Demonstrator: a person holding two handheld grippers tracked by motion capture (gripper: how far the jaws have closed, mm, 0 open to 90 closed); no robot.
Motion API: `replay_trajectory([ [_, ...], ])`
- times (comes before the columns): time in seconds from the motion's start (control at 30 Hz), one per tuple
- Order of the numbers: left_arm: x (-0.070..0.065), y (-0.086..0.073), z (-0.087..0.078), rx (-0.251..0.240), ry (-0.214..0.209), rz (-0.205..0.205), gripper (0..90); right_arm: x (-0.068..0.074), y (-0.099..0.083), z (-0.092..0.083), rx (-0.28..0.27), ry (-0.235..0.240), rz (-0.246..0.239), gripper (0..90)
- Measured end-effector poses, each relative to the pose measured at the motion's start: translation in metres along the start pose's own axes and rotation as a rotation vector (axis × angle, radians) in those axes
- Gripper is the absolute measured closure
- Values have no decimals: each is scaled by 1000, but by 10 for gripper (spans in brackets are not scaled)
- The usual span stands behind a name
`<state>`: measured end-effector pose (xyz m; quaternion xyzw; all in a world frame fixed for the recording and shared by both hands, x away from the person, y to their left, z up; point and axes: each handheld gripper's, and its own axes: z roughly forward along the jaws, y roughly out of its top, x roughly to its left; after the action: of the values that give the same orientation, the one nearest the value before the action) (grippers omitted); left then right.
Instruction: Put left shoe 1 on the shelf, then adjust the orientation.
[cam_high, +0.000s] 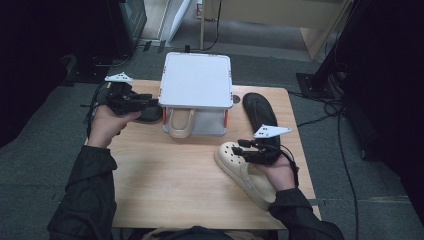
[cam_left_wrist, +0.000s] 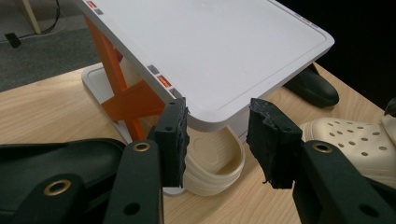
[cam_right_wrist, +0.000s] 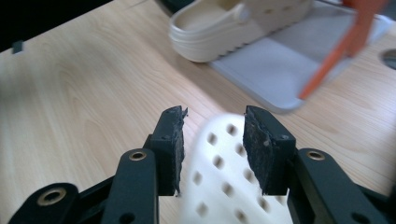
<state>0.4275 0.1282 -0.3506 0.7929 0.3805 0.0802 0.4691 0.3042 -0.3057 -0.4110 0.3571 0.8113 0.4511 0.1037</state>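
Observation:
A white two-shelf rack (cam_high: 195, 80) with orange struts (cam_left_wrist: 135, 100) stands at the back of the wooden table (cam_high: 170, 185). One cream clog (cam_high: 180, 125) lies on its lower shelf, heel sticking out toward me. A second cream clog (cam_high: 245, 172) lies at the front right, and my right gripper (cam_high: 240, 146) hovers open over its perforated toe (cam_right_wrist: 219, 182). A black shoe (cam_high: 150, 114) lies left of the rack. My left gripper (cam_high: 151, 103) is open just above that shoe, pointing at the rack's corner (cam_left_wrist: 210, 46), with nothing between its jaws.
Another black shoe (cam_high: 260, 112) lies on the table right of the rack. The table's middle and front left are bare wood. Cables and dark equipment lie on the carpet around the table.

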Motion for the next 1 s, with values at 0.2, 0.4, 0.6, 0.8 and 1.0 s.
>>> replay_trajectory([
  [0.2,-1,-1,3,5,-2,-10,525,-15,-16,-20,8,-23,18,560],
  [0.4,0,0,10,12,11,-22,457,-20,-29,-29,10,-30,22,536],
  [0.6,1,3,17,8,16,-20,426,-23,-38,-32,-5,-44,29,477],
  [0.8,1,5,24,18,9,-8,423,-23,-46,-42,3,-62,35,480],
  [1.0,2,6,28,8,2,-11,423,-21,-56,-40,50,-61,27,482],
])
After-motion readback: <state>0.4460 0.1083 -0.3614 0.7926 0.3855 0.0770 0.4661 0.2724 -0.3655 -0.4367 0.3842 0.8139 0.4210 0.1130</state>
